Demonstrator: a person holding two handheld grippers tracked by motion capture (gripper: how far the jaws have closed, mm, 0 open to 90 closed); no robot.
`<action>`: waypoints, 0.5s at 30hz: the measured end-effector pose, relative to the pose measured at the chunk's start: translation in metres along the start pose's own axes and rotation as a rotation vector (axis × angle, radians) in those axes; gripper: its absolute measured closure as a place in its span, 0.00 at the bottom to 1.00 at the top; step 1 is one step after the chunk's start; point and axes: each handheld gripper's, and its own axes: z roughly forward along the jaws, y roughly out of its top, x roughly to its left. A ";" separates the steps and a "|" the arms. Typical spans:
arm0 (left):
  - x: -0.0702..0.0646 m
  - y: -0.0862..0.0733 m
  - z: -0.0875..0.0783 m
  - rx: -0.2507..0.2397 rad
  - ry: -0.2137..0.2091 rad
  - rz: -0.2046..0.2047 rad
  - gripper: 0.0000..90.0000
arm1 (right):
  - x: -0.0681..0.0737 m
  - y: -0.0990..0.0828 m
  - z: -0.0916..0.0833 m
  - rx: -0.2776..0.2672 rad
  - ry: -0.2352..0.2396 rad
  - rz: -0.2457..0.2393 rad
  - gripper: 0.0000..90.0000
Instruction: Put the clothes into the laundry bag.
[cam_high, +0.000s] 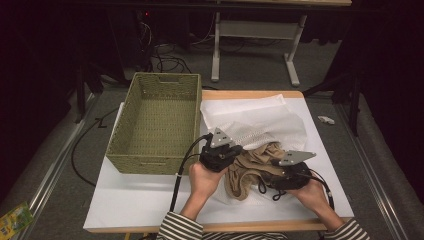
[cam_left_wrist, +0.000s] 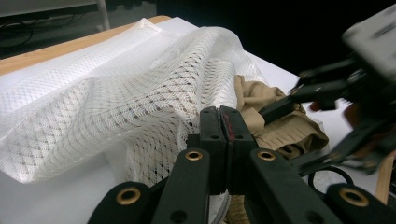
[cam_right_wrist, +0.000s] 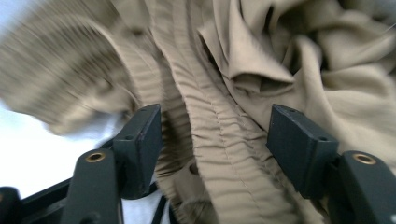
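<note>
A white mesh bag (cam_high: 260, 122) lies crumpled on the white sheet, with a beige garment (cam_high: 252, 165) bunched at its near edge. My left gripper (cam_high: 234, 150) is shut on the mesh bag (cam_left_wrist: 116, 98); its jaws (cam_left_wrist: 225, 112) are pressed together where the netting rises. My right gripper (cam_high: 267, 172) comes in from the right with its jaws wide. In the right gripper view, it (cam_right_wrist: 215, 135) stands open around a ribbed band of the beige garment (cam_right_wrist: 261, 60), and the pads do not press on the cloth. The left gripper view shows the garment (cam_left_wrist: 285, 133) and the right gripper's fingers (cam_left_wrist: 322, 88) beyond it.
A woven olive basket (cam_high: 165, 77) stands at the left of the table, touching the bag's left side. White sheet (cam_high: 135, 195) covers the tabletop. A small white object (cam_high: 325, 119) lies on the floor at right. A table frame stands behind.
</note>
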 end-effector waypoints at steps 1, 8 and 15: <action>0.000 0.000 0.000 0.004 -0.001 0.004 0.99 | 0.000 -0.002 0.008 0.018 -0.017 -0.004 0.44; -0.001 -0.004 0.003 0.023 -0.013 0.005 0.99 | -0.004 0.002 0.024 0.075 -0.067 -0.053 0.76; -0.007 -0.005 0.004 0.035 -0.057 -0.019 0.99 | -0.007 0.009 0.026 0.017 -0.123 -0.063 0.94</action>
